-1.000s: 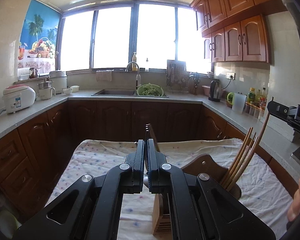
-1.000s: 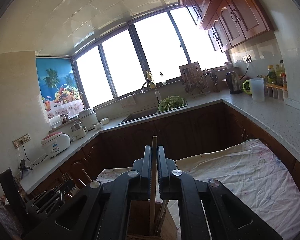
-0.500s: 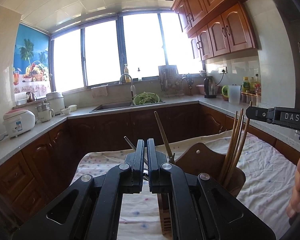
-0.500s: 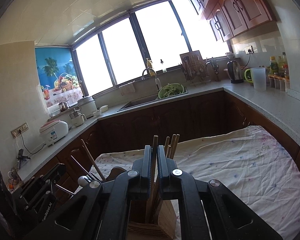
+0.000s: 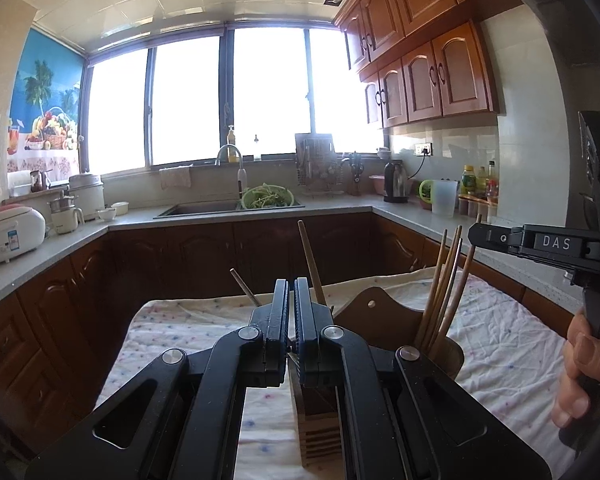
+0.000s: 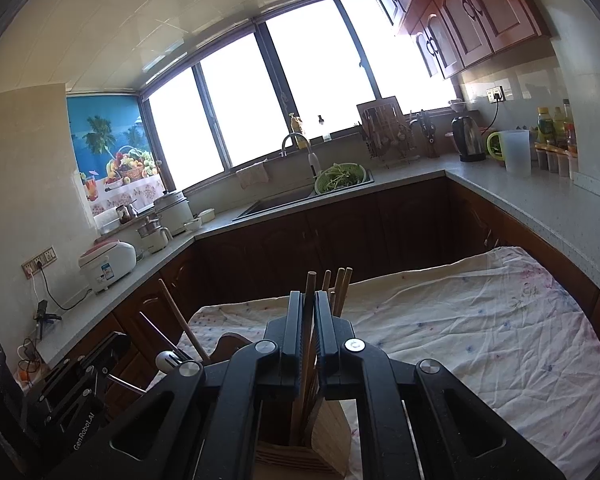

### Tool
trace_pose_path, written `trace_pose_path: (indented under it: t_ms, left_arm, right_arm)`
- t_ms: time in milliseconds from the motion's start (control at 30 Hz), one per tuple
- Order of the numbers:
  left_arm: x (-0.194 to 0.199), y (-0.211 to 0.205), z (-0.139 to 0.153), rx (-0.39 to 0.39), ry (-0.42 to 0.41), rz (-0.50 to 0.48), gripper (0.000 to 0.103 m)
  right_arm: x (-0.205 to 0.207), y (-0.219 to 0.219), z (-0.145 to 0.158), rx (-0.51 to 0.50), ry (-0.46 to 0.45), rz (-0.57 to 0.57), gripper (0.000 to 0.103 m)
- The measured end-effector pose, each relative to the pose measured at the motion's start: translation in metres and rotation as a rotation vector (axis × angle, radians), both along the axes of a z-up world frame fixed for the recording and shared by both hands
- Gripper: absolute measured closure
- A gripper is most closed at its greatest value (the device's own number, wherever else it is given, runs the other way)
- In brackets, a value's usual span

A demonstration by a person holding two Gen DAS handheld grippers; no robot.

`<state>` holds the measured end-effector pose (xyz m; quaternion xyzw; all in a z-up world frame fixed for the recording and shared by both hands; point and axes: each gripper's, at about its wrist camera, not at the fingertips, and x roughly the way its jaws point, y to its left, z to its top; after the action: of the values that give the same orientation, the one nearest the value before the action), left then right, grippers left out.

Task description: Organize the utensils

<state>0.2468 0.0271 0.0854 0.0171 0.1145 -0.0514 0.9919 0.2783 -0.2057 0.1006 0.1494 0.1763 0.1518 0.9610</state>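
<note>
A wooden utensil holder stands on the cloth-covered table, just below both grippers. Several wooden chopsticks stand in its right compartment. A wooden handle and a thin metal handle lean in its left part. My left gripper is shut above the holder; I cannot tell if it grips anything. My right gripper is shut on a wooden chopstick that stands in the holder beside the other chopsticks. The right gripper also shows in the left wrist view.
Dark wood cabinets and grey counters ring the table on three sides. A sink with a green colander is at the back. A rice cooker stands left; a kettle and bottles stand right.
Both grippers have moved down toward the holder. The chopstick in my right gripper has gone lower into the holder beside the others. Both stay shut.
</note>
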Motion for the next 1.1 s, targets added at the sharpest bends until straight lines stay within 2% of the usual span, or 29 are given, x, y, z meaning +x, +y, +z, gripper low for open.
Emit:
trace_pose_path:
  t_ms: [133,333,600,667,700,733,833,967,1033,1067,1100]
  left_arm:
    - [0.002,0.012,-0.002,-0.054,0.015,-0.023,0.100]
    - [-0.003,0.006,-0.007,-0.011,0.019,-0.039,0.100]
    - [-0.002,0.005,-0.006,-0.032,0.045,-0.043,0.098]
    - [-0.002,0.005,-0.006,-0.034,0.050,-0.045,0.089]
    - [-0.003,0.005,-0.005,-0.035,0.050,-0.043,0.075]
    - [-0.004,0.007,-0.004,-0.040,0.045,-0.040,0.061]
    - [-0.008,0.008,-0.002,-0.054,0.031,-0.035,0.055]
    - [-0.011,0.008,0.000,-0.063,0.040,-0.034,0.047]
    - [-0.015,0.009,0.000,-0.072,0.040,-0.032,0.036]
    - [-0.018,0.010,-0.001,-0.076,0.039,-0.025,0.032]
    - [-0.020,0.011,-0.001,-0.078,0.040,-0.016,0.023]
  right_arm:
    - [0.000,0.000,0.000,-0.001,0.000,-0.002,0.097]
    - [-0.001,-0.004,-0.002,0.005,0.001,0.000,0.097]
    - [-0.004,-0.006,0.002,0.009,-0.005,-0.001,0.091]
    - [-0.006,-0.009,0.004,0.022,-0.006,-0.005,0.083]
    - [-0.007,-0.011,0.004,0.027,-0.009,-0.008,0.071]
    - [-0.009,-0.012,0.006,0.034,-0.015,-0.009,0.063]
    - [-0.013,-0.016,0.010,0.042,-0.029,-0.017,0.061]
    - [-0.020,-0.022,0.015,0.059,-0.042,-0.023,0.047]
    - [-0.024,-0.025,0.016,0.066,-0.047,-0.024,0.031]
    - [-0.026,-0.026,0.015,0.069,-0.053,-0.024,0.028]
    - [-0.028,-0.028,0.014,0.069,-0.056,-0.024,0.022]
